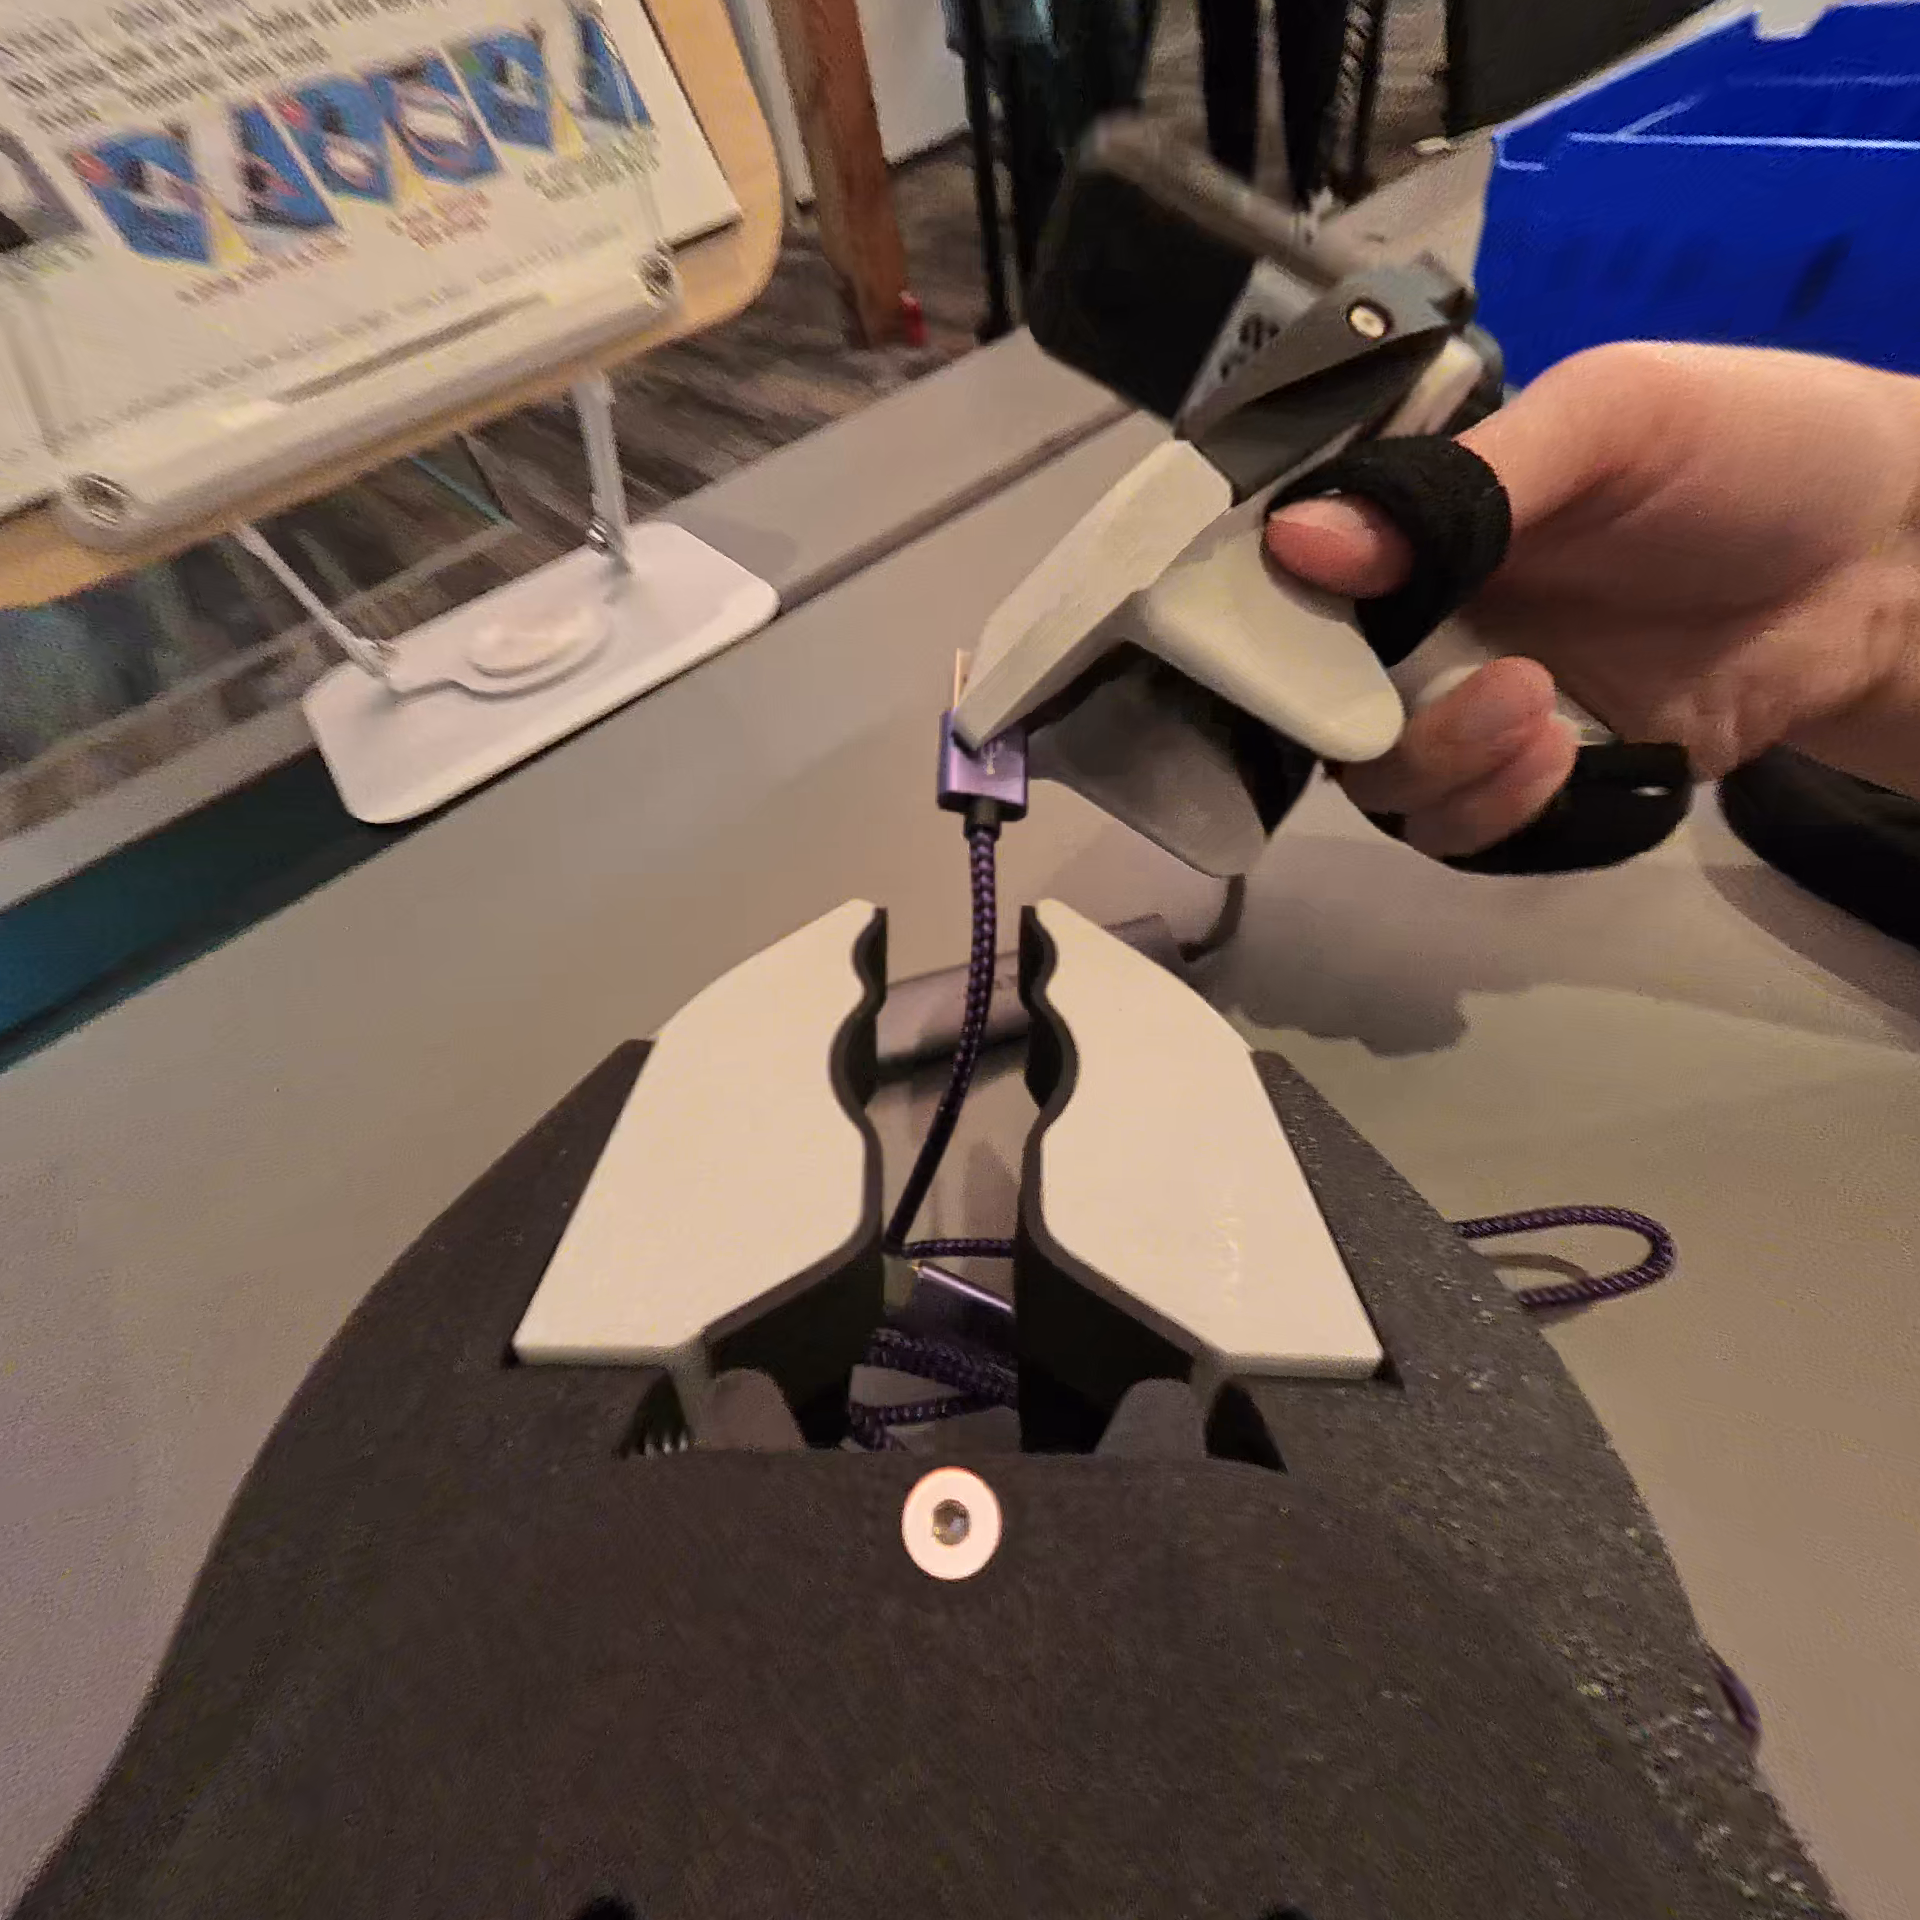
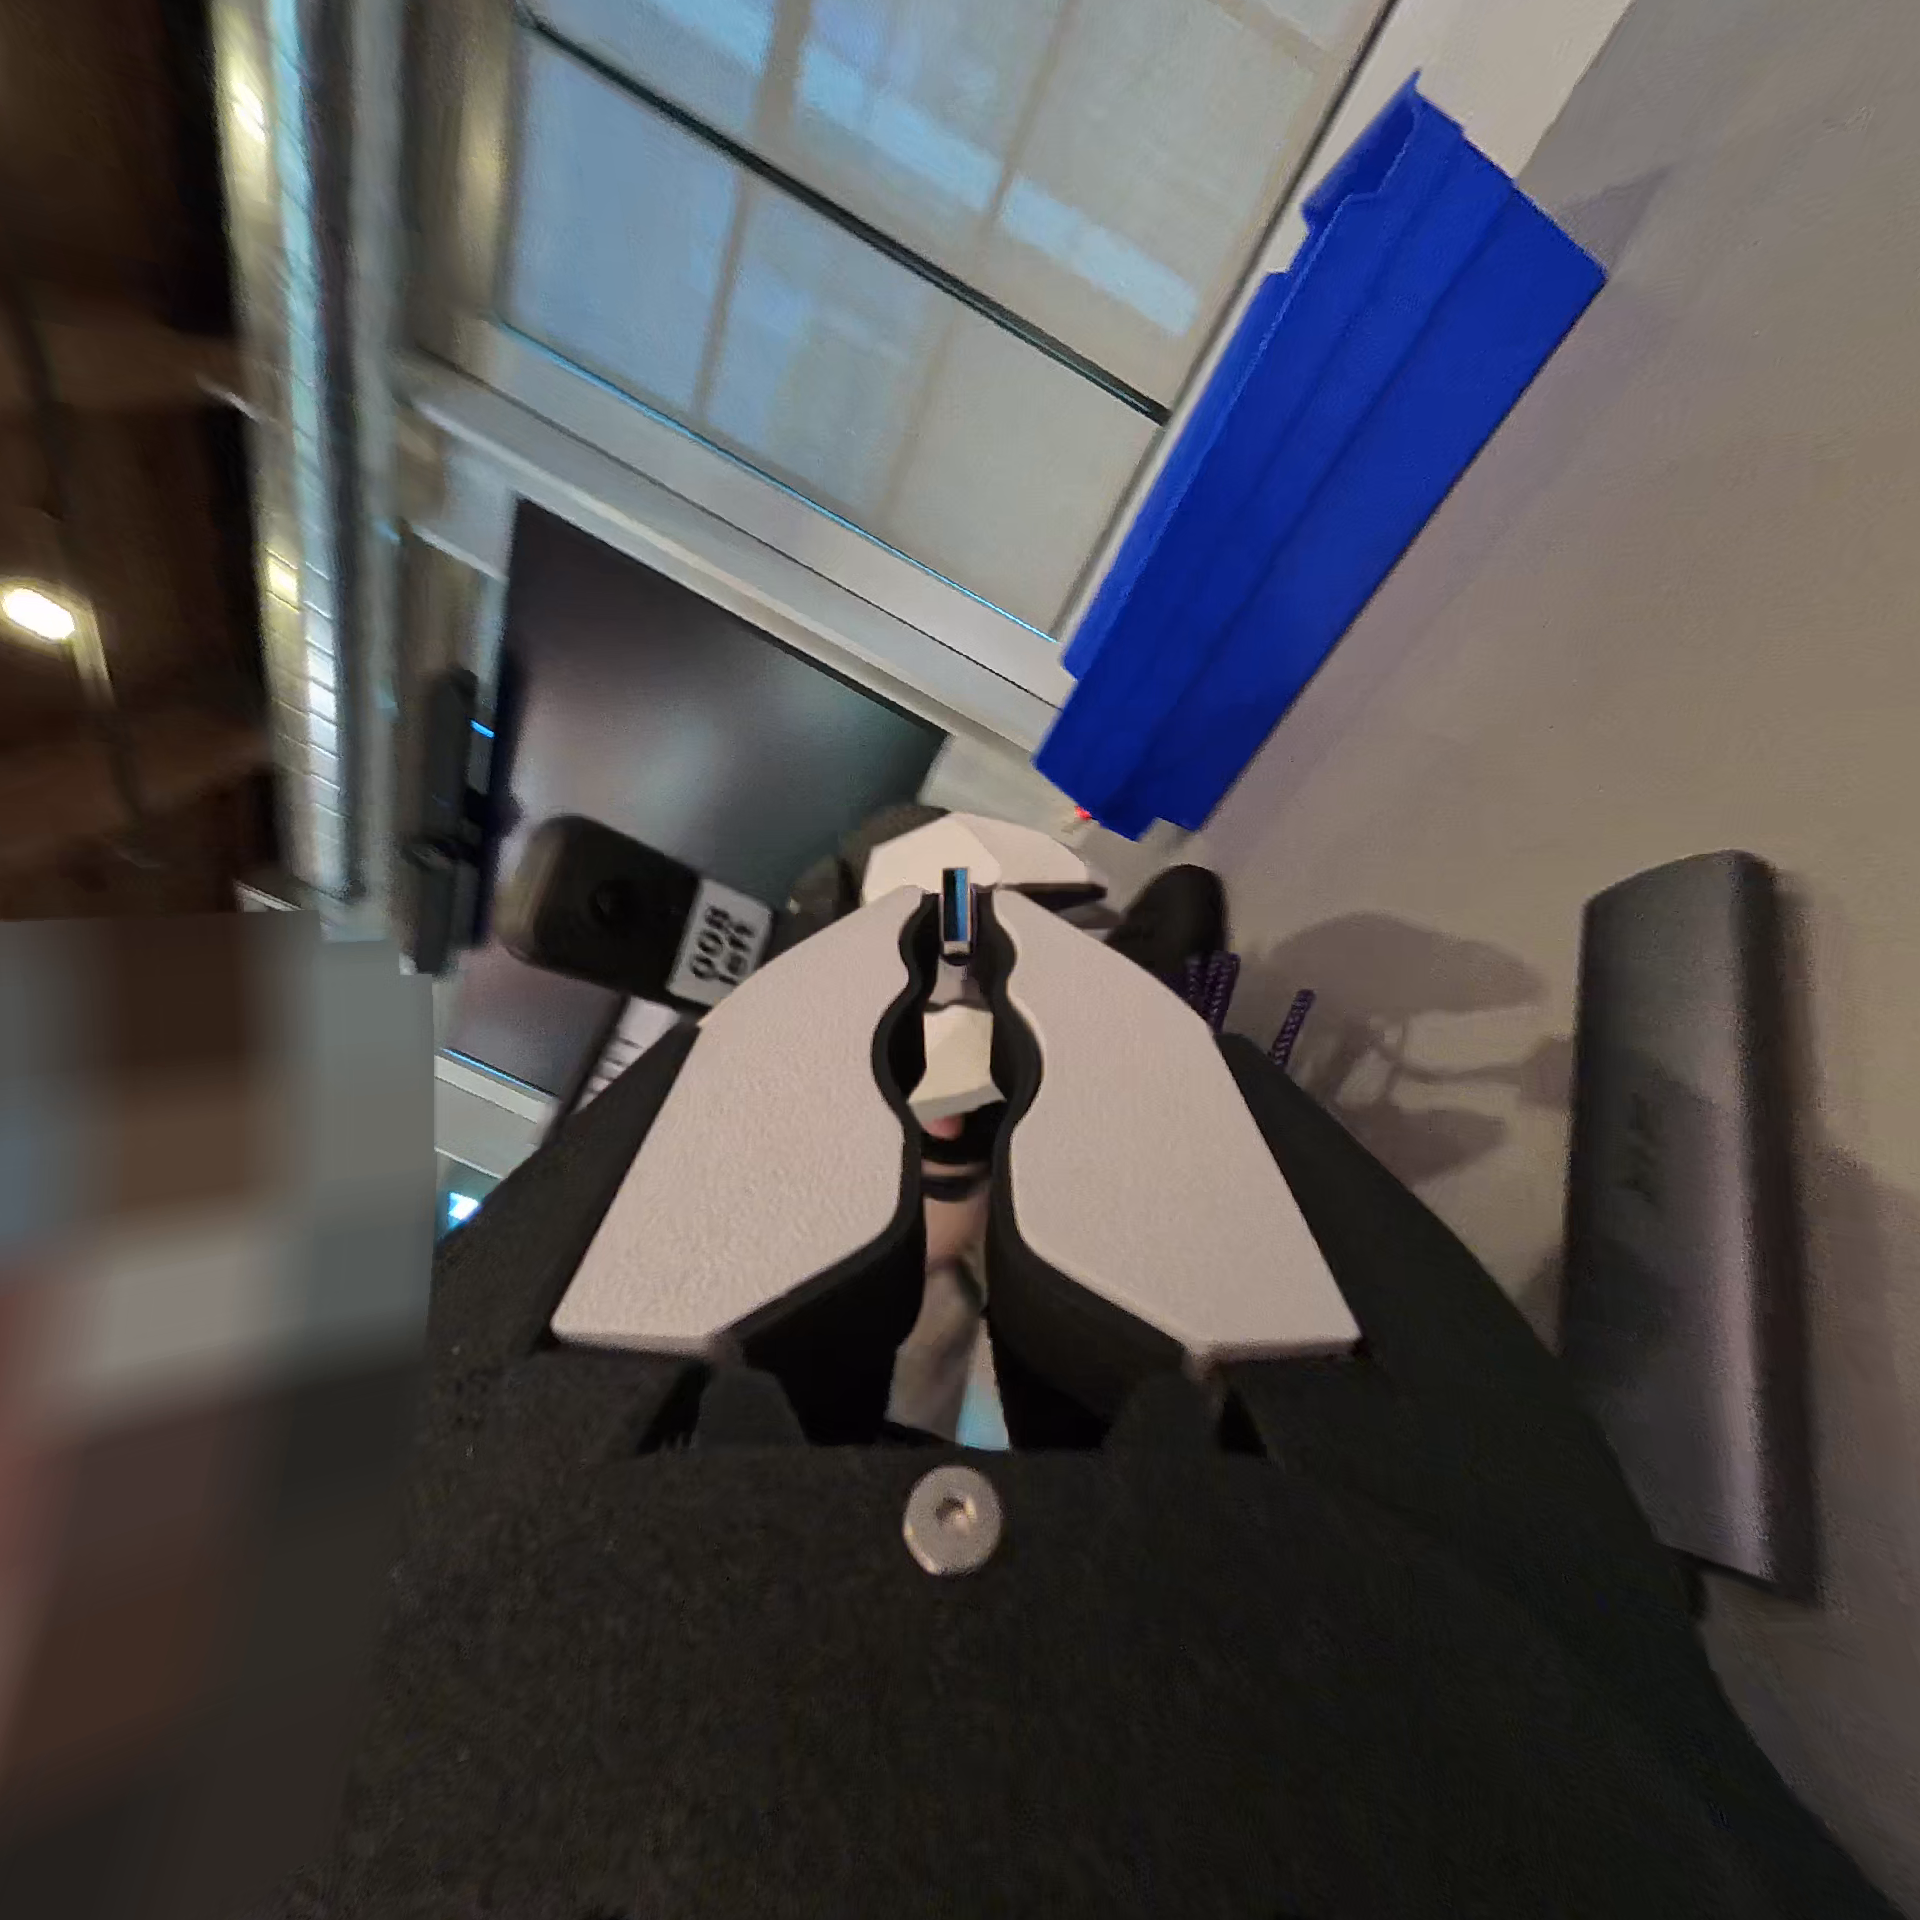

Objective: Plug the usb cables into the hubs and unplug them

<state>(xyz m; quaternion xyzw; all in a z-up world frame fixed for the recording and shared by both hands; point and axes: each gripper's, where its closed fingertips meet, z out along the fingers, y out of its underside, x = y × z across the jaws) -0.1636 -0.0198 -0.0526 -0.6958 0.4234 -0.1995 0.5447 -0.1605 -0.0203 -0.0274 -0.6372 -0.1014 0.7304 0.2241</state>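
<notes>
My right gripper [image 1: 977, 743] is pinched on the purple plug [image 1: 982, 767], fingers pressed flat on its shell with the metal tip poking out past the tips (in the right wrist view the tip [image 2: 954, 920] stands straight up between the closed fingers). The plug is held up off the table [image 1: 520, 987], and the braided cable [image 1: 961, 1039] hangs slack from it. My left gripper [image 1: 951, 935] is spread with a gap between its fingers; the cable runs up through that gap, and I can't tell whether it brushes either finger. Below, more cable lies coiled with its other plug [image 1: 956, 1294].

I judge the plug light, rigid and a little slick on its metal shell, so the flat sides are the place to hold; the cable is soft and would give no push. The grey hub [image 2: 1683, 1226] lies flat on the table beside my right gripper, apart from the plug. It looks light enough to slide when pushed, so my left would need to steady it.
</notes>
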